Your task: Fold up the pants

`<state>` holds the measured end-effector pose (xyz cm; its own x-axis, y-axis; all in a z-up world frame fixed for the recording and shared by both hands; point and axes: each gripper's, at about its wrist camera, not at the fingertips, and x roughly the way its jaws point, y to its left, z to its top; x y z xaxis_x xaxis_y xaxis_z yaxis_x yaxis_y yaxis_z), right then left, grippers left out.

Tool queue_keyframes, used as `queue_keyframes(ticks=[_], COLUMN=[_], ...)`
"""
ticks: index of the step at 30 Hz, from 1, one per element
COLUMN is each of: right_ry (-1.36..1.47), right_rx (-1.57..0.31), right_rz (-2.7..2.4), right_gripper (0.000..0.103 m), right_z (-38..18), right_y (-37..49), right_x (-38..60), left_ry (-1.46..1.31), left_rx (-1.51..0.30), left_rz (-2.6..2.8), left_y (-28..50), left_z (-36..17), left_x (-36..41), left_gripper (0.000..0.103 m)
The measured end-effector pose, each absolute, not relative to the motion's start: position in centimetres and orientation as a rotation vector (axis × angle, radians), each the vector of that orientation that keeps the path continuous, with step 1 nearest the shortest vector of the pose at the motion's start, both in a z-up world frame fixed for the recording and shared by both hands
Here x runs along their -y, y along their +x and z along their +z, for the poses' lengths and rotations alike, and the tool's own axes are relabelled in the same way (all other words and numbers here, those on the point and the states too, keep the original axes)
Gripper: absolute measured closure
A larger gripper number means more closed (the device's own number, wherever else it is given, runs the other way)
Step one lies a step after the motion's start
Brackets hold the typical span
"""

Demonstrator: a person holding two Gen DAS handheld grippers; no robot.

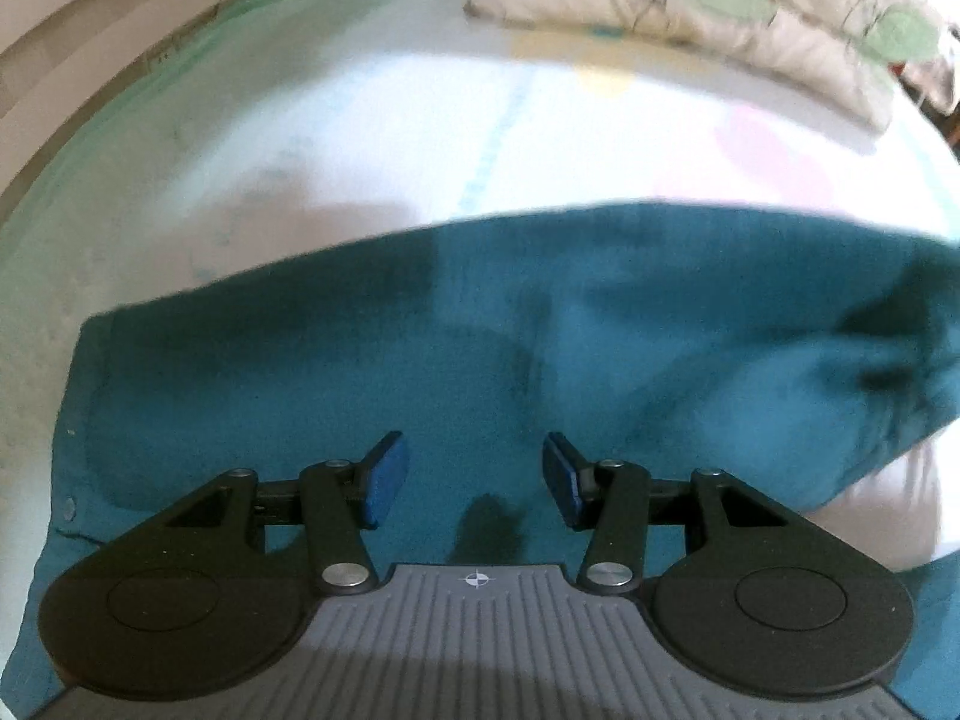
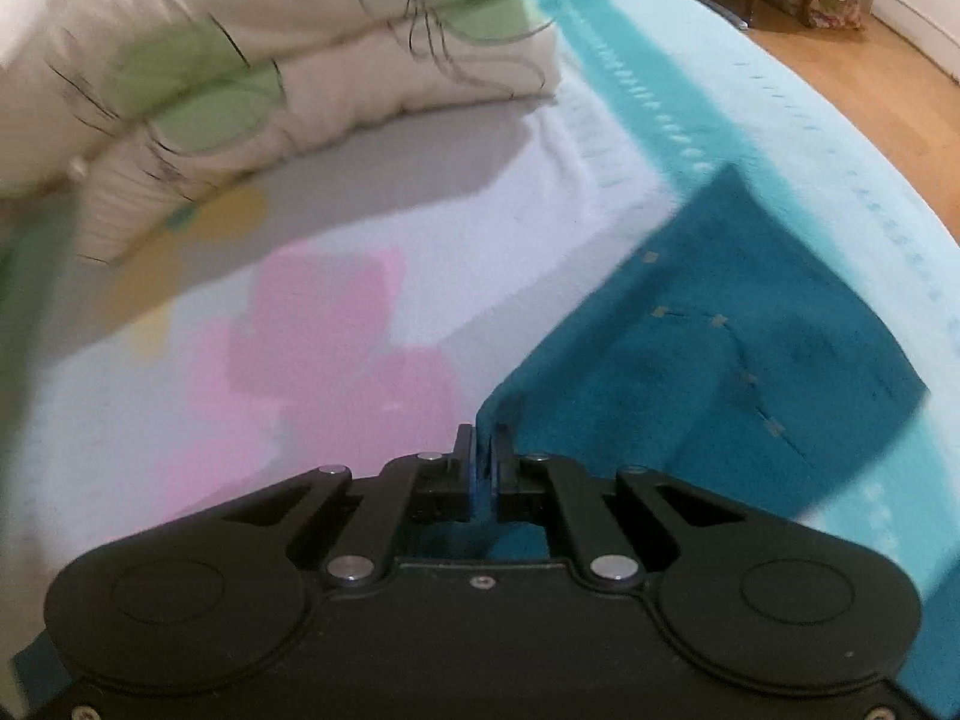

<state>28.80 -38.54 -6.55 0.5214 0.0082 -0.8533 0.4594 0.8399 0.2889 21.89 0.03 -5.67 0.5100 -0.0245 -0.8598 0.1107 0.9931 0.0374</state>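
The teal pants [image 1: 480, 324] lie spread across the bed sheet [image 1: 390, 138] in the left wrist view. My left gripper [image 1: 476, 480] is open just above the fabric, its blue pads wide apart and holding nothing. In the right wrist view the pants [image 2: 720, 360] lie over the bed's right side. My right gripper [image 2: 485, 450] is shut on an edge of the pants, with the cloth pinched between the pads and lifted slightly.
A white quilt with green leaf patches [image 1: 720, 6] lies at the back of the bed and also shows in the right wrist view [image 2: 240, 78]. The sheet has pink patches [image 2: 324, 348]. The bed edge [image 2: 840, 138] drops to a wooden floor [image 2: 870, 78] on the right.
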Motion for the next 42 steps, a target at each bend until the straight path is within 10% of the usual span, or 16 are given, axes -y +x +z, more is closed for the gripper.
queue_keyframes(ticks=[31,33,35,42], right_ry=[0.598,0.6,0.603,0.599], right_rx=[-1.079,-1.082,-1.08,-1.007], right_rz=[-0.211,-0.212,-0.214,-0.203], right_gripper=[0.094,0.094,0.094,0.094], right_z=[-10.2,-10.3,-10.1,-6.6], right_y=[14.7,14.7,14.8,12.8], right_x=[37.8,37.7,37.8,37.9], left_ry=[-0.204,-0.23,-0.234,-0.15], left_rx=[-1.151,-1.164,-1.157,-0.944], left_rz=[-0.043,-0.046,-0.011,-0.029], left_y=[24.6,25.3,25.3,19.3], left_z=[-7.9,-8.3,-8.1,0.0], left_x=[-3.3,-3.3,-3.3,-2.8], left_gripper=[0.055,0.063,0.1,0.1])
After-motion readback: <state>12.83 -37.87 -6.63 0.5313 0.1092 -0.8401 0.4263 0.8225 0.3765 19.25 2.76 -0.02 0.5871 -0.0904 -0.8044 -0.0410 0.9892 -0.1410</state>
